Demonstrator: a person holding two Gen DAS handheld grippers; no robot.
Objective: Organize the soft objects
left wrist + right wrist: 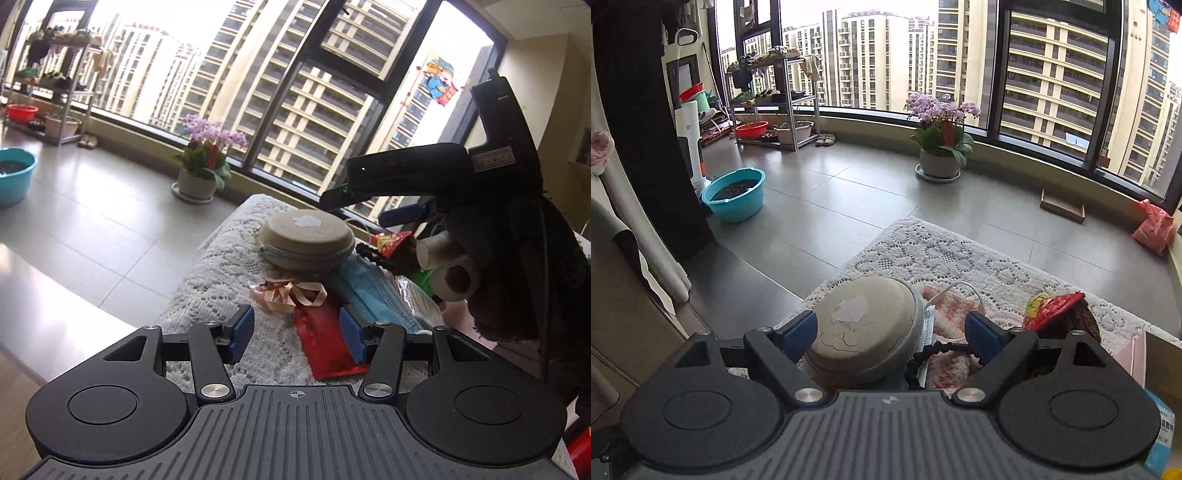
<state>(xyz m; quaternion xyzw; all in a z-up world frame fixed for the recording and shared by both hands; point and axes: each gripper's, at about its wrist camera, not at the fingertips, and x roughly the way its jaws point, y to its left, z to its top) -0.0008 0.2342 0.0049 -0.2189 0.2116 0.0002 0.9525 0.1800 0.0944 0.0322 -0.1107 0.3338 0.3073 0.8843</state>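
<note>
A round beige zip case lies on a white lace cloth. Beside it lie a blue face mask, a peach ribbon and a red packet. My left gripper is open and empty, low over the red packet. My right gripper is open, its jaws either side of the beige case without touching it. It also shows in the left wrist view, above the case. A brown plush with a red-and-yellow hat lies to the right.
A potted pink orchid stands on the tiled floor by the window. A teal basin and a metal shelf rack are at the left. A pink bag and a flat cardboard box lie at the right by the window wall.
</note>
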